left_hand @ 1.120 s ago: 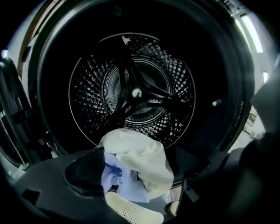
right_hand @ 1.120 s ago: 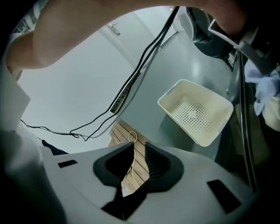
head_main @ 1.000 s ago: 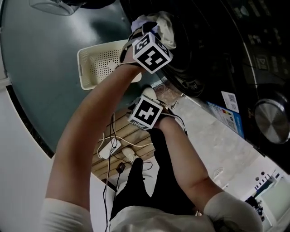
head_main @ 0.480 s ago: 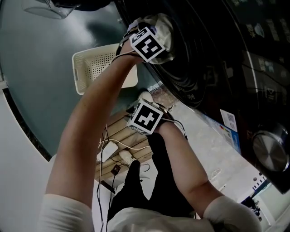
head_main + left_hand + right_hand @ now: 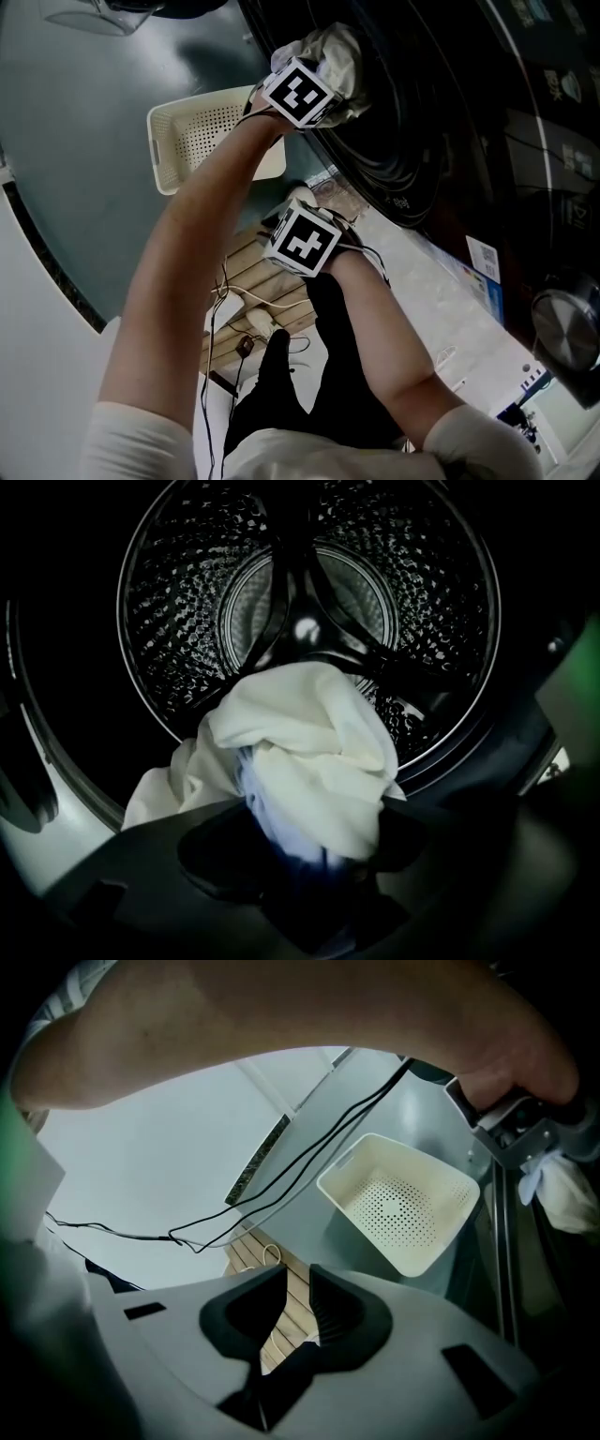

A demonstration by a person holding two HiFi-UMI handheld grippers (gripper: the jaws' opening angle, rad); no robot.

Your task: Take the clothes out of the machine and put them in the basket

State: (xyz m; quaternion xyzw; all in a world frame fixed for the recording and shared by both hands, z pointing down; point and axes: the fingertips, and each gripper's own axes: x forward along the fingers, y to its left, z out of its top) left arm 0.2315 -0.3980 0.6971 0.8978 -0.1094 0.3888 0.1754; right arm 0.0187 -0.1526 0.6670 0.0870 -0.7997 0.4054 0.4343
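A white cloth point(image 5: 309, 761) hangs out over the lip of the machine's steel drum point(image 5: 178, 592). My left gripper point(image 5: 314, 813) is at the opening; its jaws are closing and the cloth fills the gap between both dark pads. From the head view its marker cube point(image 5: 300, 92) covers the jaws, with the cloth point(image 5: 339, 52) bunched just past it. My right gripper point(image 5: 298, 1283) hangs lower, jaws drawn together to a thin slit with nothing in it. The cream perforated basket point(image 5: 197, 141) stands on the floor beside the machine and holds nothing point(image 5: 403, 1199).
The machine's dark front point(image 5: 441, 141) fills the right of the head view. Wooden slats point(image 5: 267, 281), a power strip point(image 5: 258, 323) and loose cables point(image 5: 281, 1180) lie on the floor below the right gripper. My arms cross in front of black trousers point(image 5: 281, 394).
The left gripper has sunk onto the white cloth at the drum's mouth and its jaws have come in on it. The right gripper has stayed put.
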